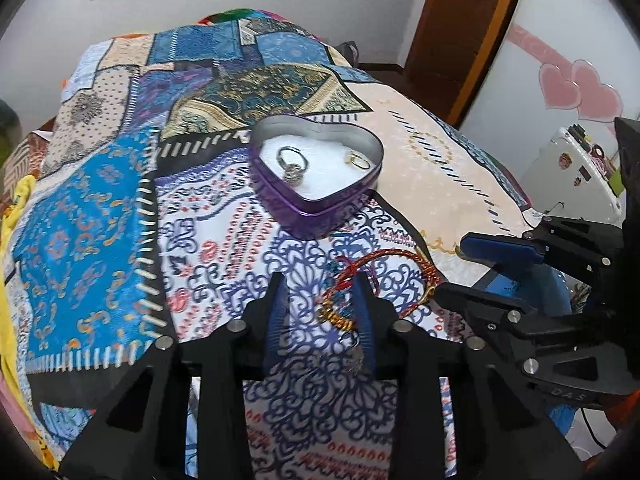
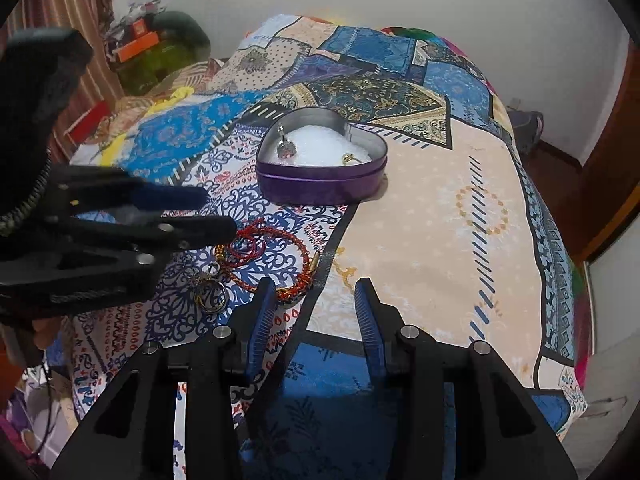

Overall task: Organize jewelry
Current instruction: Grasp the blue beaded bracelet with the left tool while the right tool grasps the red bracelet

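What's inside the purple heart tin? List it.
The purple heart tin holds white padding, a silver earring at one side and a gold ring at the other. Its bottom under the padding is hidden.

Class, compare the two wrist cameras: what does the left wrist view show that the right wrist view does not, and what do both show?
Only the left wrist view: pink heart stickers on a white surface, and a wooden door frame.

Only the right wrist view: a striped curtain, an orange box, and a ring pendant in full on the bedspread.

Both: the purple heart tin holding two pieces, the red-and-gold cord bracelet, the patchwork bedspread.
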Available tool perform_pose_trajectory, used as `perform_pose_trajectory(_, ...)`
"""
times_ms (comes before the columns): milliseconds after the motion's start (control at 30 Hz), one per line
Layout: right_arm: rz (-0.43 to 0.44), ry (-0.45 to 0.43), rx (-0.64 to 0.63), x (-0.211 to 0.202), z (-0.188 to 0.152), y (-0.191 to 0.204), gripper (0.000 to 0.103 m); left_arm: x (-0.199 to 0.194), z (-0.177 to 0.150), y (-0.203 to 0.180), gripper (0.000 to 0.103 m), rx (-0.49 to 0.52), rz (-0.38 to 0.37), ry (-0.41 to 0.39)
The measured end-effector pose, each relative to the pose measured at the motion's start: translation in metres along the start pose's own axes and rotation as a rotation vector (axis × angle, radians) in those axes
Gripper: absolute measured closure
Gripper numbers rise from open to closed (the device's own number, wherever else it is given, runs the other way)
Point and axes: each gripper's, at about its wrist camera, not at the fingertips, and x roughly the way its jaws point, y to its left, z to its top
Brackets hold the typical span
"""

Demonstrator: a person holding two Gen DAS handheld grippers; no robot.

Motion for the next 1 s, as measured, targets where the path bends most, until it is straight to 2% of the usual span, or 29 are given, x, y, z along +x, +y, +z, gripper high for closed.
perform_pose_trajectory(167,0.008,-0.001,0.001,0.001,0.0,0.001,0.065,0.011,0.002,0.002,0.089,-0.024,-0.029,0.015)
perform_pose_trajectory(267,0.014,0.009,-0.001,0.005,0.0,0.001,0.065,0.009,0.001,0.002,0.096,-0.031,-0.052,0.005)
perform_pose_trajectory(500,0.035,0.006,0.017,0.006,0.004,0.001,0.065,-0.013,0.001,0.004,0.096,-0.036,-0.057,-0.062)
perform_pose_trajectory(767,0.006,0.022,-0.016,0.018,0.011,0.01,0.066,-0.041,0.001,0.018,0.096,-0.067,0.003,-0.135)
perform_pose_trajectory(933,-0.036,0.04,-0.067,0.02,0.007,0.01,0.081,-0.055,-0.002,0.029,0.096,-0.087,0.035,-0.164)
perform_pose_trajectory(1000,-0.048,0.041,-0.065,0.019,0.006,0.006,0.091,-0.057,-0.004,0.032,0.096,-0.094,0.043,-0.169)
